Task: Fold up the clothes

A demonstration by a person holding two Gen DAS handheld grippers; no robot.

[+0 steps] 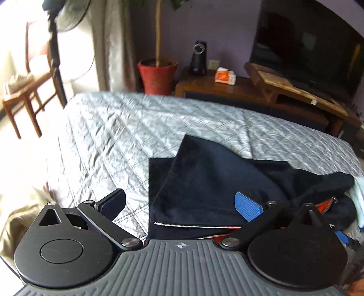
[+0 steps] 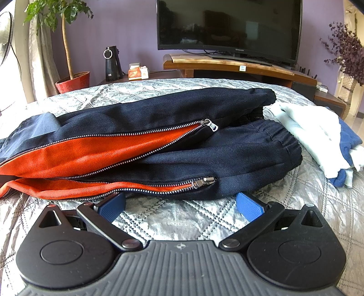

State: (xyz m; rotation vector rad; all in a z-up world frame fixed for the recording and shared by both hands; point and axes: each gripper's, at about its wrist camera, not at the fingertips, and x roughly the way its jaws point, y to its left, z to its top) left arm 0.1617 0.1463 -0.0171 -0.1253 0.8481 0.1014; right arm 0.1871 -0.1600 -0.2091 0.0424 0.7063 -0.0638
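A dark navy garment [image 1: 204, 182] with zips and orange lining lies folded on the quilted silver bedspread [image 1: 109, 136]. My left gripper [image 1: 179, 206] hovers open above its near left corner, holding nothing. In the right wrist view the same navy garment [image 2: 204, 141] lies across the bed, two zipped slits showing orange lining [image 2: 79, 150]. My right gripper [image 2: 182, 206] stands open just in front of its near edge, low over the bedspread [image 2: 182, 223], with its blue pads [image 2: 249, 208] empty.
A white and blue pile of clothes [image 2: 318, 136] lies to the right of the garment. Beyond the bed stand a wooden TV stand [image 2: 227, 66] with a television [image 2: 227, 27], a red plant pot [image 2: 75, 82], a fan [image 1: 68, 13] and a wooden chair [image 1: 25, 91].
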